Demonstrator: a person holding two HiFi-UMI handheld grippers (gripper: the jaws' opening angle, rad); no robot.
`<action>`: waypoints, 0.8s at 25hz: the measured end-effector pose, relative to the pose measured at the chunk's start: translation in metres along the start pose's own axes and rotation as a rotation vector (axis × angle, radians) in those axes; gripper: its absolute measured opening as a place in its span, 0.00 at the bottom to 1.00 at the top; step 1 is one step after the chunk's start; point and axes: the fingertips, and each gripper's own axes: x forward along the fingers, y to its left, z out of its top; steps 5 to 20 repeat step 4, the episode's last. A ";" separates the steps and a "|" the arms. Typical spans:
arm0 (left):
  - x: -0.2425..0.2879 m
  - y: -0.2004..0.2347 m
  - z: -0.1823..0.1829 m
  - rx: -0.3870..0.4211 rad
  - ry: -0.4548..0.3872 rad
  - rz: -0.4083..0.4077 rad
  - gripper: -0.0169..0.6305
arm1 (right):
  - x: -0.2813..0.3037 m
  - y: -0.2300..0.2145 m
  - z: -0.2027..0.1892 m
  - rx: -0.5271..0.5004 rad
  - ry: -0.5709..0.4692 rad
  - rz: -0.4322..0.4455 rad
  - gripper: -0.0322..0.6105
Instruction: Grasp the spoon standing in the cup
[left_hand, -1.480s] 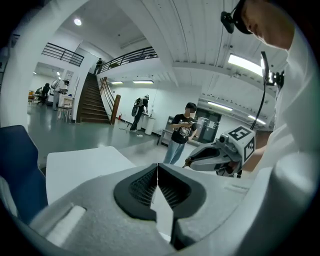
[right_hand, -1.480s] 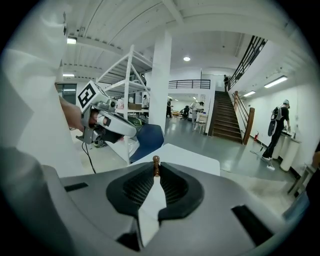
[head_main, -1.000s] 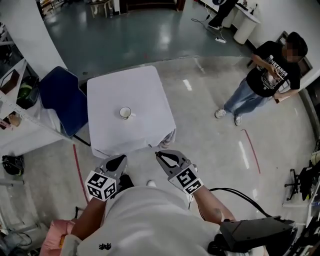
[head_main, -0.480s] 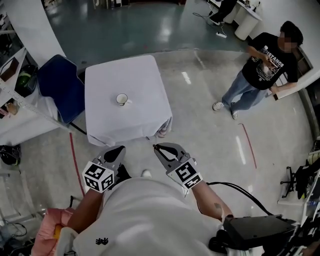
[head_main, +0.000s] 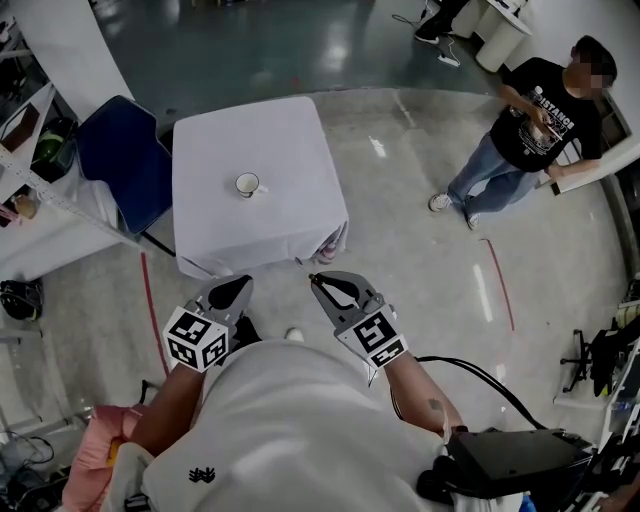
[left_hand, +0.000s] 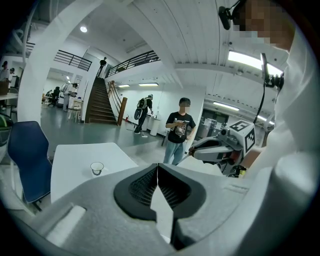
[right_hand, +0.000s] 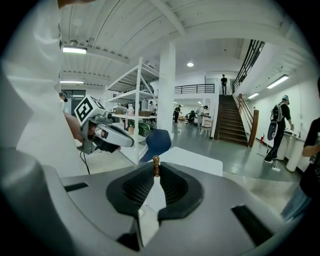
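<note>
A white cup (head_main: 247, 184) stands alone on the white-clothed table (head_main: 285, 130), well ahead of both grippers; I see no spoon in it. The same cup (left_hand: 96, 168) shows small in the left gripper view. My right gripper (head_main: 318, 281) hangs over the floor short of the table's near edge, shut on a thin brown wooden handle (right_hand: 156, 164); only its knobbed tip pokes out past the pads. My left gripper (head_main: 240, 284) is beside it, shut with nothing between its pads (left_hand: 150, 182).
A blue chair (head_main: 120, 165) stands at the table's left side, with shelving (head_main: 25, 140) further left. A person (head_main: 530, 140) stands on the shiny floor to the right. Red tape lines (head_main: 498, 290) mark the floor. A black device (head_main: 510, 465) with a cable hangs at my right hip.
The table and cup have slid upward in the head view, away from the grippers. Both grippers keep their pose and stay shut.
</note>
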 end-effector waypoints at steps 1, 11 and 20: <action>-0.001 0.001 0.000 0.000 0.000 0.001 0.05 | 0.001 0.001 0.001 -0.001 -0.001 0.001 0.12; -0.005 0.005 -0.003 -0.001 0.000 0.007 0.05 | 0.006 0.004 0.003 -0.006 -0.006 0.004 0.12; -0.005 0.005 -0.003 -0.001 0.000 0.007 0.05 | 0.006 0.004 0.003 -0.006 -0.006 0.004 0.12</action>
